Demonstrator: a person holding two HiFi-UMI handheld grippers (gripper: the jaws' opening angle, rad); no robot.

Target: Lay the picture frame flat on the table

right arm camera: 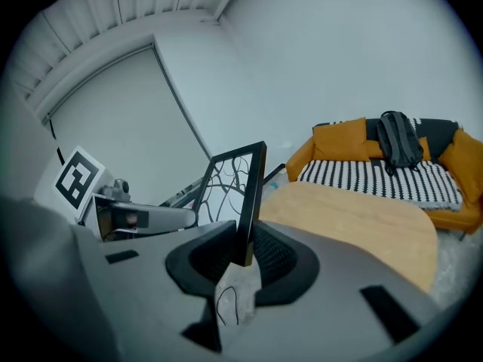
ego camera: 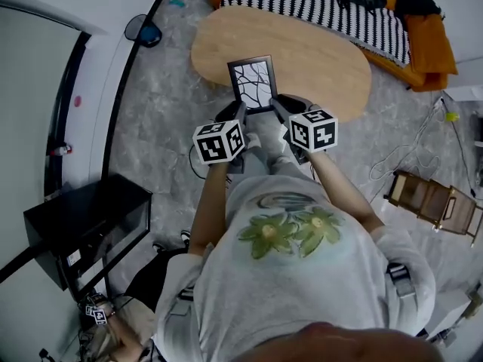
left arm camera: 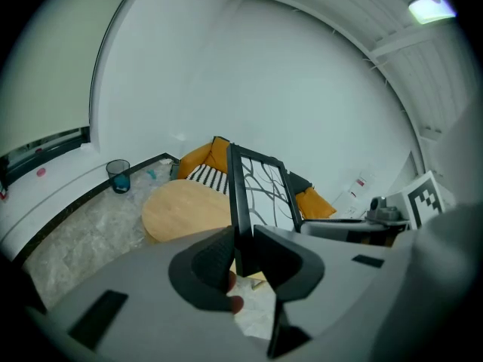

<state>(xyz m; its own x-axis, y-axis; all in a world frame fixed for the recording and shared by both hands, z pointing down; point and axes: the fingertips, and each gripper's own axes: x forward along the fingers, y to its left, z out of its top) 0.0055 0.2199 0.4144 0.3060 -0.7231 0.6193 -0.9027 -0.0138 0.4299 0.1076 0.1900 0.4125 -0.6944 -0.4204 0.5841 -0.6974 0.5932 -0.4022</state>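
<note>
An oval table of pale wood [ego camera: 317,59] stands on a grey marbled floor [ego camera: 158,119], with an orange sofa [ego camera: 434,44] just beyond its far side. Also on the floor are a dark round bin [ego camera: 143,30], a looping white cable [ego camera: 400,157], a brown slatted wooden rack [ego camera: 434,200] and a black box-shaped cabinet [ego camera: 83,225]. A black-and-white striped cover [ego camera: 324,6] lies on the sofa seat, with a black backpack [right arm camera: 398,142] on it.

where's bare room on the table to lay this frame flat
The whole table top shows bare: open wood right of the picture frame toward the sofa, and behind it. Crowded at the near edge, where the left gripper and right gripper clamp it.
</note>
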